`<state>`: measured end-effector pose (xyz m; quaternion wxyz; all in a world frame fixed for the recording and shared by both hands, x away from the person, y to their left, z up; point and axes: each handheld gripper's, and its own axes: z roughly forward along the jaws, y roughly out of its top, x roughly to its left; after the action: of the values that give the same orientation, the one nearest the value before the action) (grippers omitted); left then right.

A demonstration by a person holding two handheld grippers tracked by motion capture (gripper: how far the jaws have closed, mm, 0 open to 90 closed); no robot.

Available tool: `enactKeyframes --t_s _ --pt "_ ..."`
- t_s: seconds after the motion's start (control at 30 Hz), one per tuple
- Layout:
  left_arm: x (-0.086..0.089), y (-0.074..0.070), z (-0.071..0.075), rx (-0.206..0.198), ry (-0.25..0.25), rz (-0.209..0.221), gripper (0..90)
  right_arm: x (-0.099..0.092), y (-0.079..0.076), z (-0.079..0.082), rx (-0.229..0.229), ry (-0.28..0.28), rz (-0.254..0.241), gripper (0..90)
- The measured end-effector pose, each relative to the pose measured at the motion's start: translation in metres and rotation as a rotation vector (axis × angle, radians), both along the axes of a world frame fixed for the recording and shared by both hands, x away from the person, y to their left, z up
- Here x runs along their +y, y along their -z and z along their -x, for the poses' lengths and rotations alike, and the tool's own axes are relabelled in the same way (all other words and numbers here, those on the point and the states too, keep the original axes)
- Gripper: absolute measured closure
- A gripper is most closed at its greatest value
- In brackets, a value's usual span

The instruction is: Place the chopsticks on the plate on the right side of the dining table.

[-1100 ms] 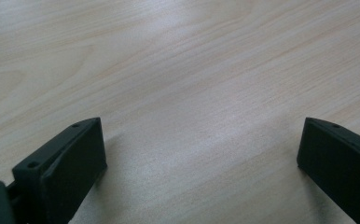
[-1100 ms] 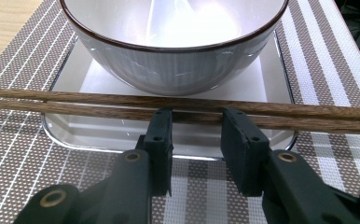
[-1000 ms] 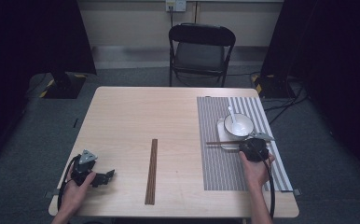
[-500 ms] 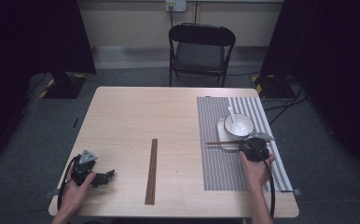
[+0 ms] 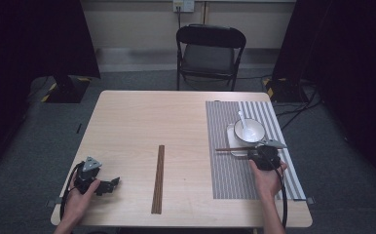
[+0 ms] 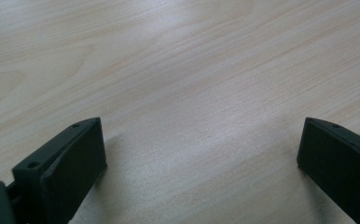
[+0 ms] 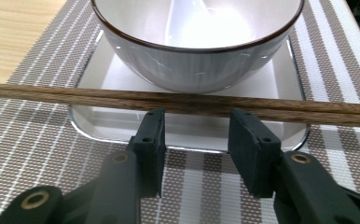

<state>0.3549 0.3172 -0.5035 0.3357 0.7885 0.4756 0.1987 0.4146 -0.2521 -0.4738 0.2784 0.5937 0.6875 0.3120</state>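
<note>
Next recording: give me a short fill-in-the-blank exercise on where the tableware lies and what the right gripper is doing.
1. The pair of chopsticks by the right gripper lies across the white ____.
2. The bowl holds a white ____.
3. The tray rests on a ____ placemat.
4. The right gripper's jaws have just been ____, with nothing pressed between them.

Missing words: tray; spoon; striped; opening
</note>
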Motion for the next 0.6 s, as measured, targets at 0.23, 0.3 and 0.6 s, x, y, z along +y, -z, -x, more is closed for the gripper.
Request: enactKeyframes --t_s 0.23,0.3,0.6 --pt "0.0 0.0 0.0 0.0 0.0 0.0 0.5 0.004 -0.005 0.005 -0.013 -0.035 -0.027 49.6" --pt "0.0 0.0 0.0 0.0 0.0 0.001 0.5 0.006 -0.007 0.007 -0.01 -0.043 -0.025 45.7" --pt "0.0 0.0 0.0 0.0 0.001 0.001 0.5 0.016 -0.014 0.015 -0.017 -0.079 -0.032 33.4"
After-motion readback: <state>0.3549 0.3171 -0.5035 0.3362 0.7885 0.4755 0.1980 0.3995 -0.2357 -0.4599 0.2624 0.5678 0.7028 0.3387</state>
